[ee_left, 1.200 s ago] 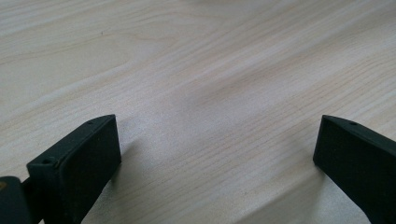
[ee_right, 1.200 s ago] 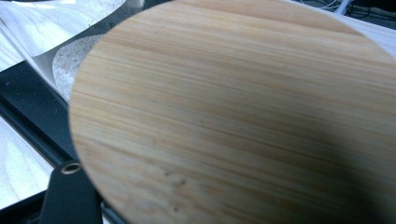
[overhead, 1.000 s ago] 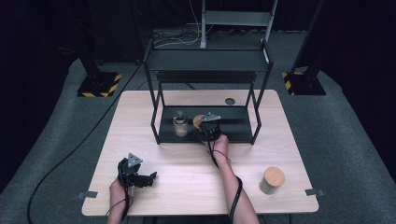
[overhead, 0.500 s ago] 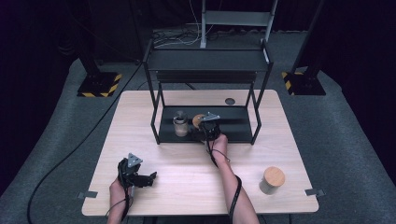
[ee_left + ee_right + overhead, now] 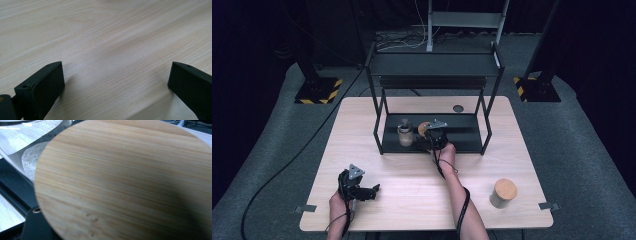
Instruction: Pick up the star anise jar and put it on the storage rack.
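At the near left of the table [image 5: 412,185], the left gripper [image 5: 371,190] is rested low over the bare wood, held by a hand [image 5: 339,202] that enters from the near edge. In the left gripper view its two black jaws are seen standing wide apart, with nothing but wood grain between them.

At the near right, well apart from both grippers, a lidded jar [image 5: 503,193] with a round wooden top is stood upright on the table.

Farther in, the right forearm is stretched toward the lower shelf of a black metal rack [image 5: 434,65]. The right gripper [image 5: 428,134] is held at the front of that shelf, closed on a round wooden lid [image 5: 423,129]; in the right gripper view the lid [image 5: 130,182] is seen close up, face-on. Just to its left on the shelf a glass jar [image 5: 405,135] is stood upright, its clear wall also seen at the top left of the right gripper view.

On the far tabletop behind the rack, a small dark disc [image 5: 458,108] is laid.
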